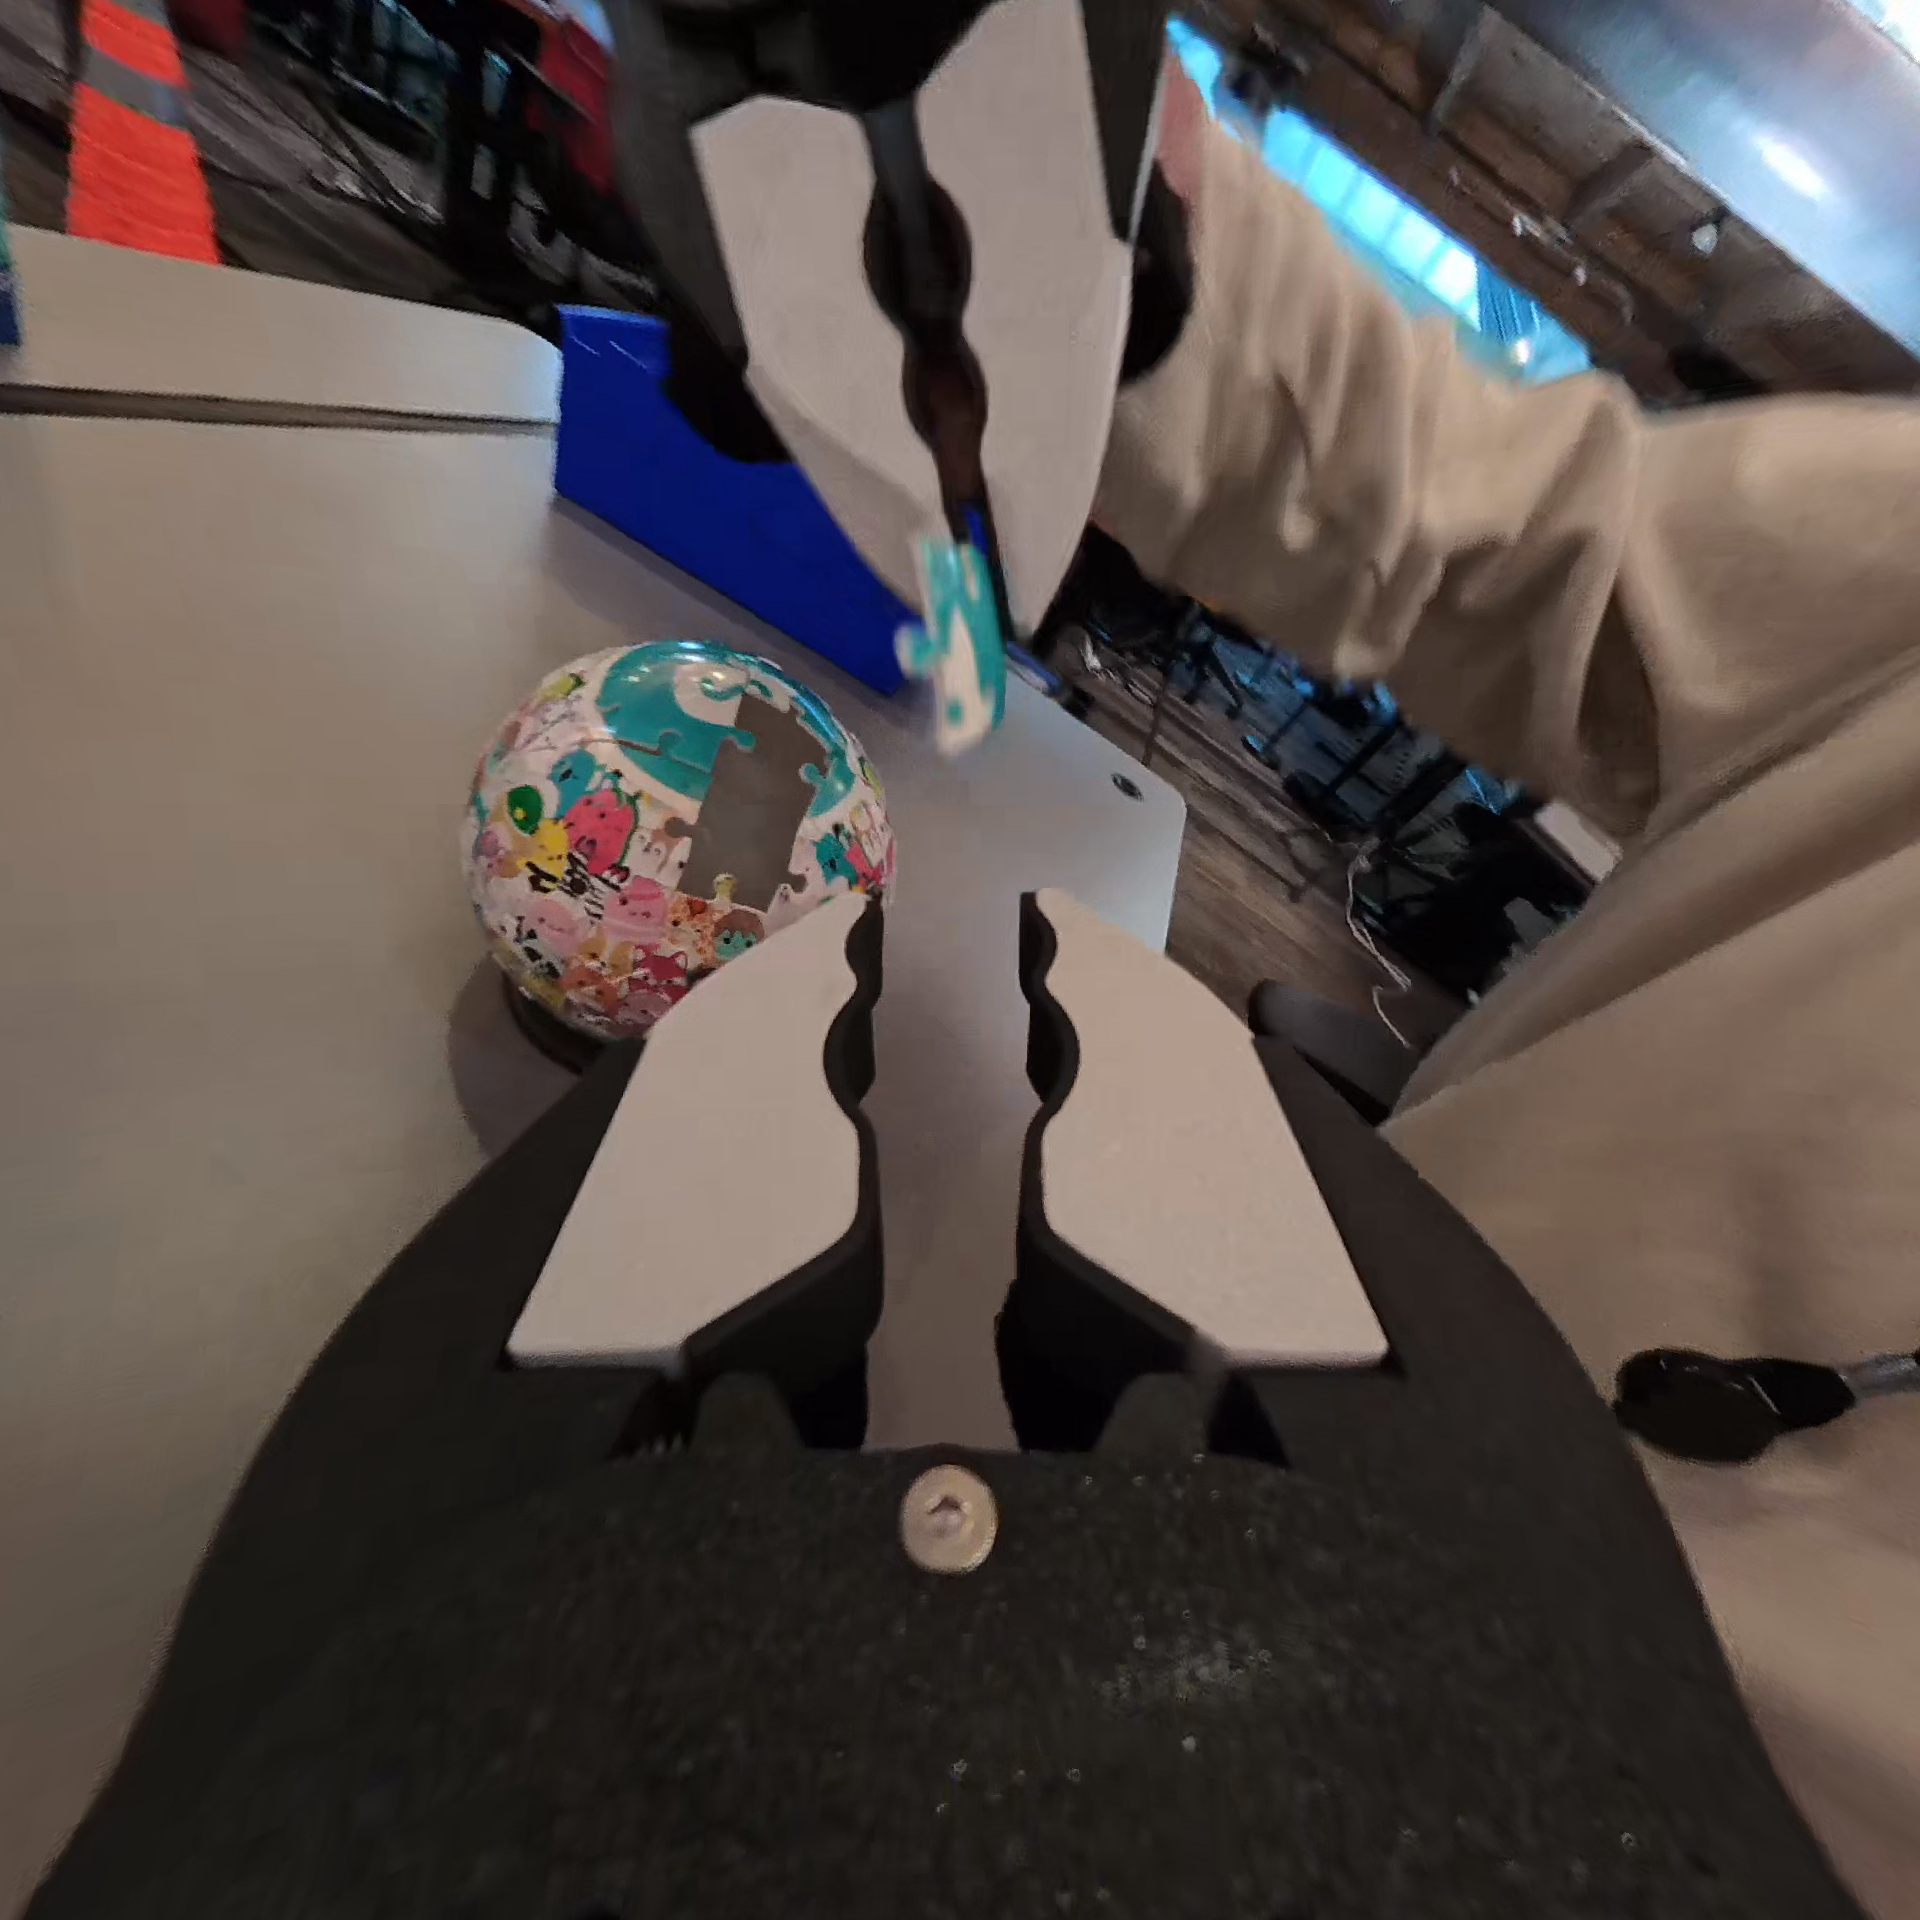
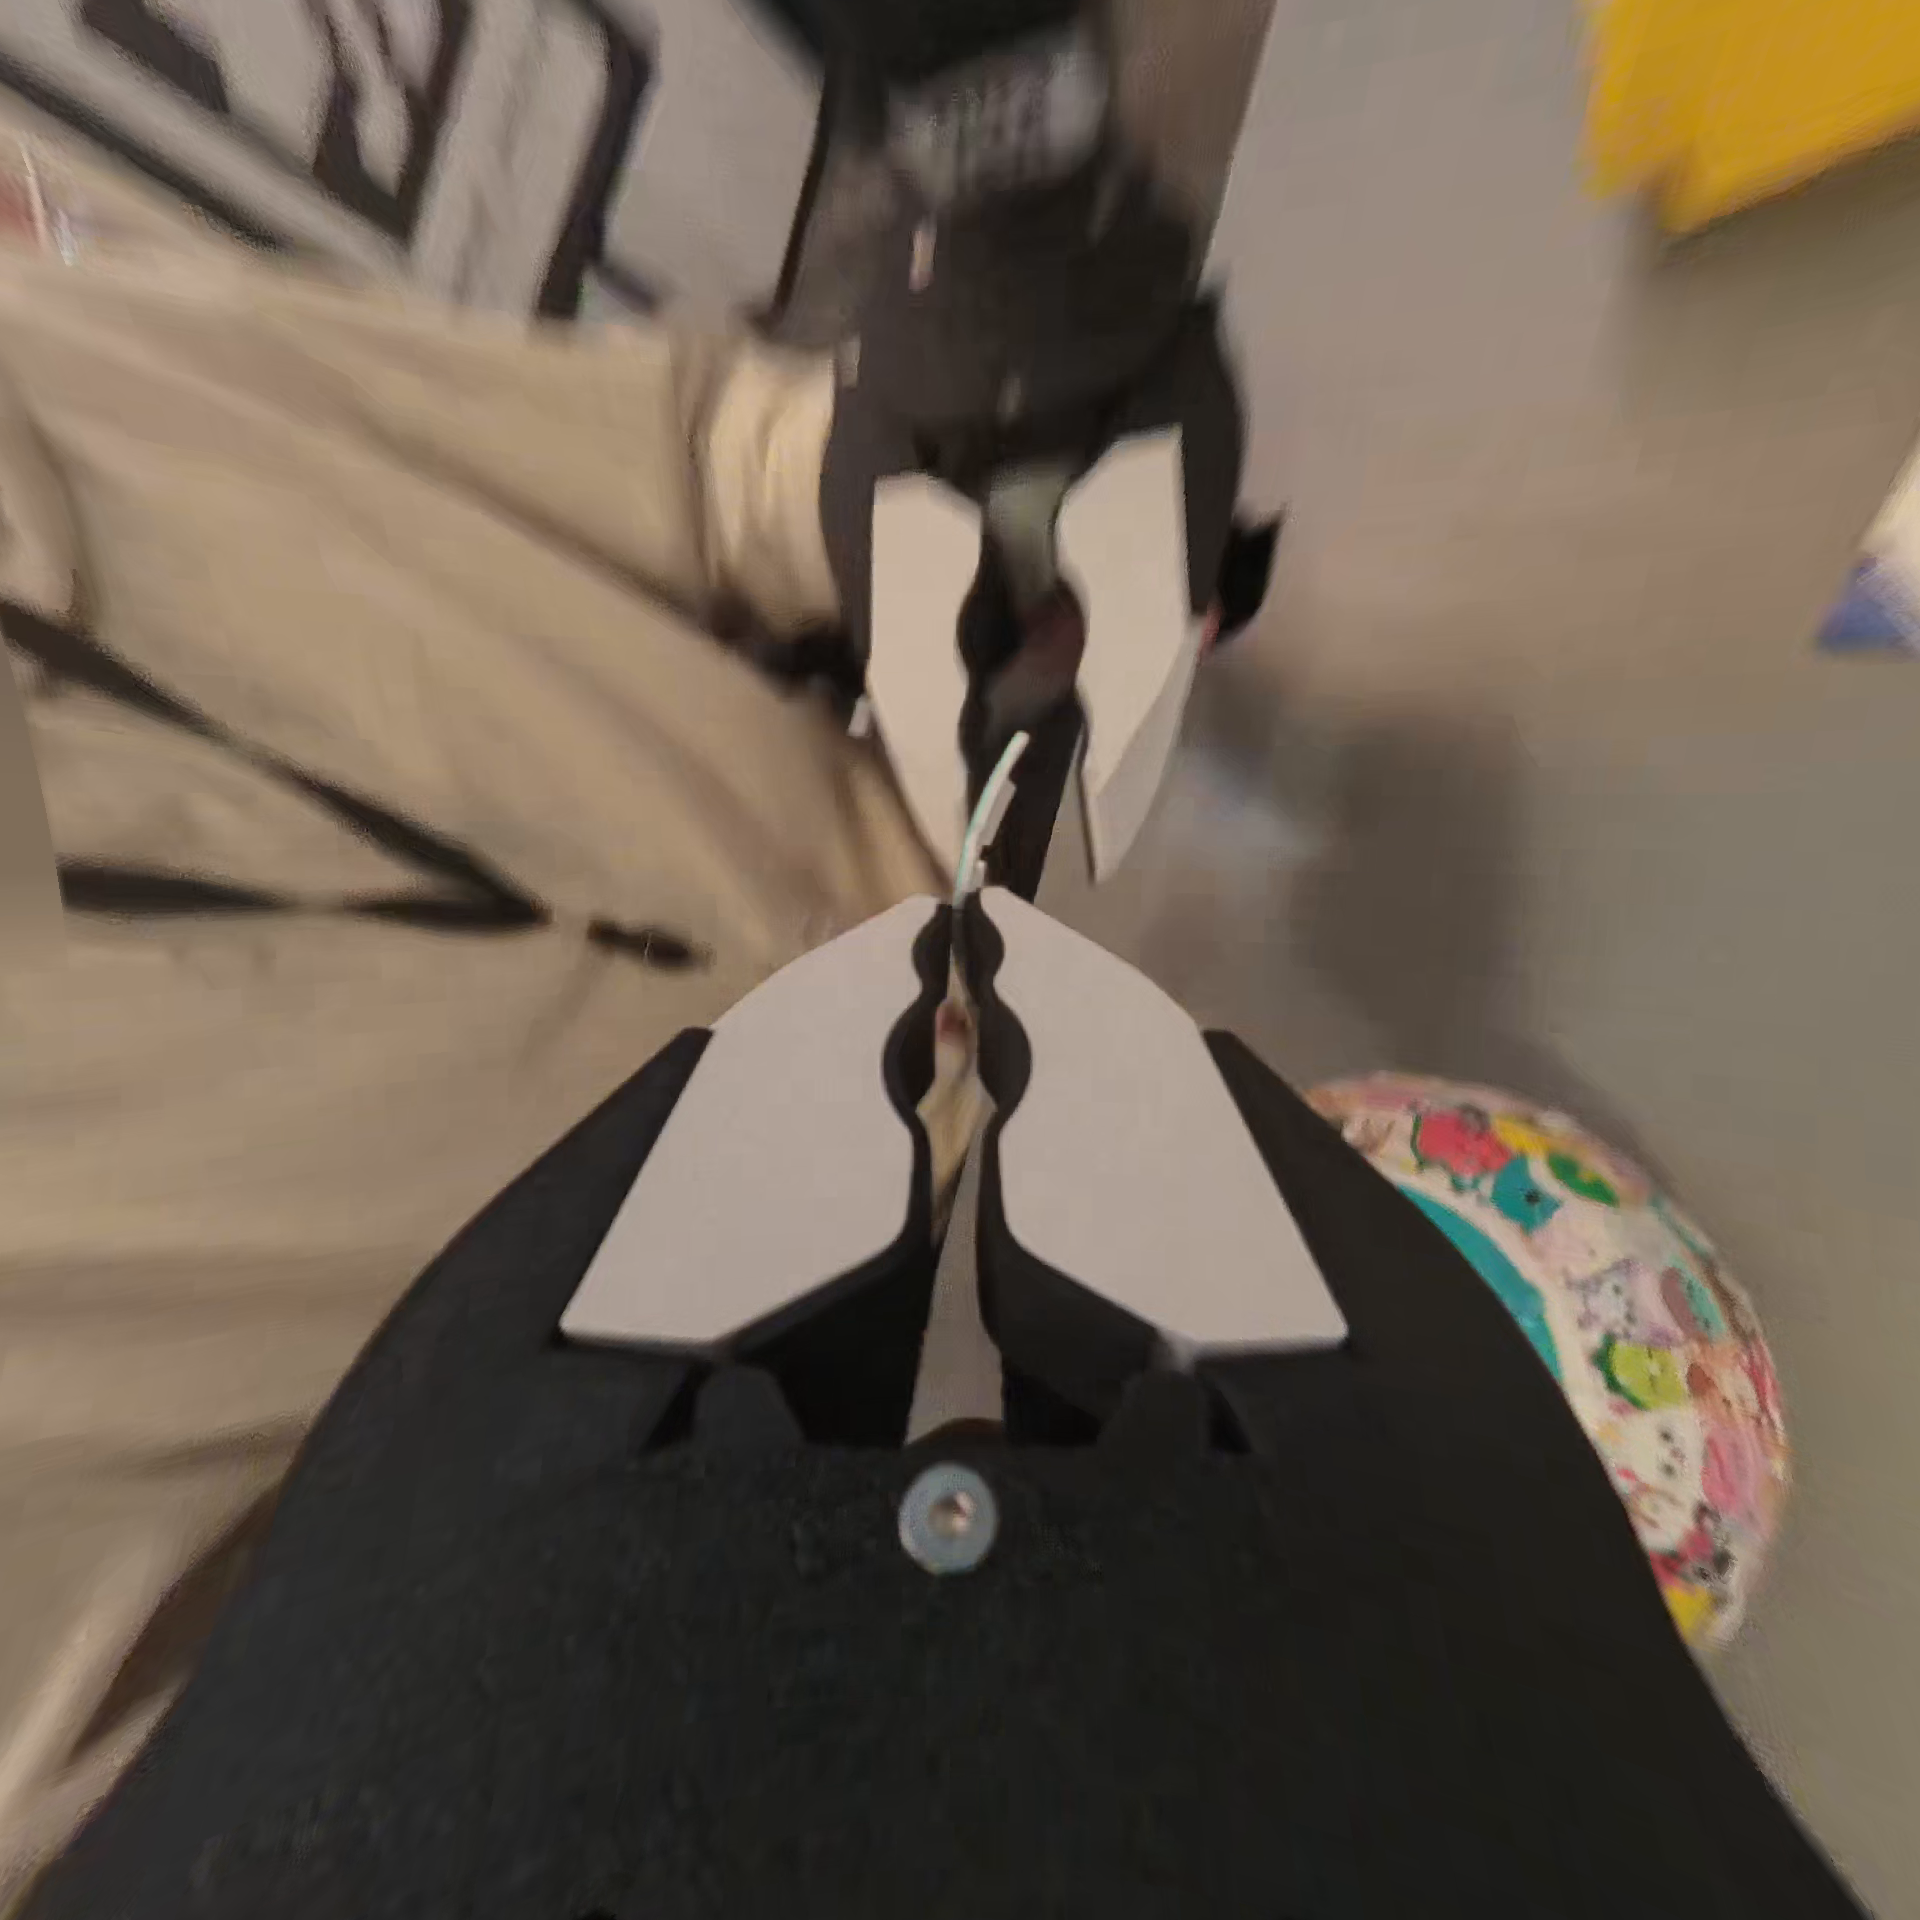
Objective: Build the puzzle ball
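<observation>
Ball [image 1: 675,842] and loose piece [image 1: 956,644] are the two things that matter here, one of each. The puzzle ball sits on a small dark stand [image 1: 551,1029] on the grey surface [image 1: 208,727], at about ten o'clock from the left gripper [image 1: 951,914] in the left wrist view; the stand presumably keeps it from rolling while pieces are pressed in. One dark gap [image 1: 753,800] shows in its shell, up near the teal cap and turned toward that camera, so the opening is reachable from above. The right gripper [image 1: 977,520] comes in from twelve o'clock with its jaws closed on the teal and white piece, pinched by one edge so most of it hangs free below the tips, which should leave the tabs clear for seating. The piece's colours match the cap around the gap, so it likely belongs there. The left gripper's jaws stand apart with nothing between them, low and just beside the ball, probably ready to steady it. In the blurred right wrist view the piece shows edge-on as a thin curved sliver. One blue bin [image 1: 707,488] lies behind the ball at one o'clock from it.
</observation>
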`<state>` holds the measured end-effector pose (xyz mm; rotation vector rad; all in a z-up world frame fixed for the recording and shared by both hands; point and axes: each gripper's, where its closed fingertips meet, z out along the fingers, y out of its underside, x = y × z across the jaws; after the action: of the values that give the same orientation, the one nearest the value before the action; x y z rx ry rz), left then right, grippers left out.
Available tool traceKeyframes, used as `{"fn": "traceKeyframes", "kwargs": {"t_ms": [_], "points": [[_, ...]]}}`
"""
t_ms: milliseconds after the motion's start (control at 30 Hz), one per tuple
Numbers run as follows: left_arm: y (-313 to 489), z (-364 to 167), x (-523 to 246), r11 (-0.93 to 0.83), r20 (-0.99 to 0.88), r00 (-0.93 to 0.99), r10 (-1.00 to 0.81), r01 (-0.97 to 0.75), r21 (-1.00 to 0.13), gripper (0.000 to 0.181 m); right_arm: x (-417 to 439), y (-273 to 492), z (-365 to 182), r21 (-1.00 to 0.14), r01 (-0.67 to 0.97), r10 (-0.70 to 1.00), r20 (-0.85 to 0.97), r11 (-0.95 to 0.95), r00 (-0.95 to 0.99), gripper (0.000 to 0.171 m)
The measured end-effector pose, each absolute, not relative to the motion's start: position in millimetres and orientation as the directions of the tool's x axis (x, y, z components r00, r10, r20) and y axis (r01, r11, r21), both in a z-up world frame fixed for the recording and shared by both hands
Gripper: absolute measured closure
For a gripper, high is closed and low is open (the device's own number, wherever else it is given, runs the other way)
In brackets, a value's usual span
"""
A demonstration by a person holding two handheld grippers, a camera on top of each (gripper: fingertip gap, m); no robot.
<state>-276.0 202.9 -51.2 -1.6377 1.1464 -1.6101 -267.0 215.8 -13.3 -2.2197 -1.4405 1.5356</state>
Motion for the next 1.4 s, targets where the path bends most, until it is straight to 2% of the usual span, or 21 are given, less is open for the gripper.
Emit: {"fn": "traceKeyframes", "kwargs": {"t_ms": [100, 167, 267, 333, 433, 533, 667, 733, 800, 1000, 1100, 1133, 1200, 1267, 1333, 1400], "points": [[198.5, -37.5, -276.7, -0.498, 0.502, -0.096, -0.86, -0.062, -0.865, 0.157, -286.2, 218.4, 16.8, -0.795, 0.209, 0.821, -0.561, -0.57, 0.107, 0.169], [195.4, -21.9, -278.7, -0.54, 0.528, -0.157, -0.834, 0.045, -0.84, 0.157, -285.7, 219.1, 26.0, -0.848, -0.141, 0.819, -0.529, -0.51, 0.221, 0.17], [190.6, 1.9, -285.1, -0.639, 0.576, -0.294, -0.763, 0.204, -0.742, 0.157, -282.1, 202.4, 23.3, -0.74, -0.49, 0.768, -0.61, -0.461, 0.198, 0.17], [184.3, 6.0, -285.4, -0.658, 0.574, -0.339, -0.745, 0.23, -0.718, 0.157, -280.0, 193.0, 17.4, -0.656, -0.613, 0.748, -0.645, -0.439, 0.155, 0.17], [169.5, -1.3, -278.8, -0.643, 0.563, -0.35, -0.748, 0.173, -0.746, 0.158, -268.2, 186.8, 11.3, -0.578, -0.718, 0.742, -0.657, -0.387, 0.13, 0.17], [161.8, -7.2, -271.9, -0.646, 0.571, -0.357, -0.739, 0.133, -0.752, 0.158, -269.8, 180.6, 4.2, -0.523, -0.728, 0.726, -0.685, -0.442, 0.051, 0.169], [159.5, -18.6, -263.7, -0.659, 0.6, -0.342, -0.724, 0.086, -0.747, 0.158, -266.4, 173.8, 8.4, -0.494, -0.772, 0.748, -0.663, -0.399, 0.037, 0.169], [158.8, -15.5, -265.0, -0.68, 0.608, -0.368, -0.704, 0.099, -0.727, 0.163, -269.4, 173.3, 4.3, -0.527, -0.759, 0.749, -0.657, -0.382, 0.079, 0.169], [155.1, -14.0, -265.6, -0.676, 0.601, -0.388, -0.699, 0.083, -0.732, 0.179, -270.2, 171.7, 1.9, -0.548, -0.758, 0.754, -0.647, -0.354, 0.115, 0.169], [147.7, -21.1, -268.3, -0.628, 0.604, -0.437, -0.667, -0.105, -0.771, 0.179, -270.1, 165.1, -7.6, -0.632, -0.699, 0.758, -0.621, -0.334, 0.199, 0.168], [152.5, -23.1, -270.7, -0.584, 0.618, -0.473, -0.628, -0.239, -0.776, 0.179, -262.2, 162.9, -16.3, -0.686, -0.646, 0.748, -0.61, -0.333, 0.262, 0.145], [156.2, -26.5, -271.5, -0.553, 0.624, -0.48, -0.617, -0.3, -0.777, 0.179, -256.6, 161.6, -19.1, -0.713, -0.621, 0.748, -0.596, -0.326, 0.292, 0.143], [170.1, -40.8, -270.3, -0.476, 0.644, -0.451, -0.617, -0.438, -0.763, 0.179, -239.9, 161.9, -25.3, -0.79, -0.549, 0.738, -0.539, -0.274, 0.407, 0.139], [182.7, -52.2, -269.3, -0.402, 0.69, -0.439, -0.576, -0.583, -0.706, 0.179, -225.0, 162.2, -30.2, -0.892, -0.404, 0.732, -0.413, -0.203, 0.542, 0.137], [193.1, -58.9, -265.6, -0.325, 0.733, -0.422, -0.533, -0.698, -0.638, 0.179, -215.5, 165.0, -37.7, -0.971, -0.187, 0.719, -0.236, -0.148, 0.654, 0.133], [201.9, -59.2, -260.9, -0.255, 0.756, -0.428, -0.496, -0.76, -0.598, 0.179, -209.9, 169.3, -48.7, -0.991, 0.061, 0.703, -0.04, -0.117, 0.71, 0.127]]}}
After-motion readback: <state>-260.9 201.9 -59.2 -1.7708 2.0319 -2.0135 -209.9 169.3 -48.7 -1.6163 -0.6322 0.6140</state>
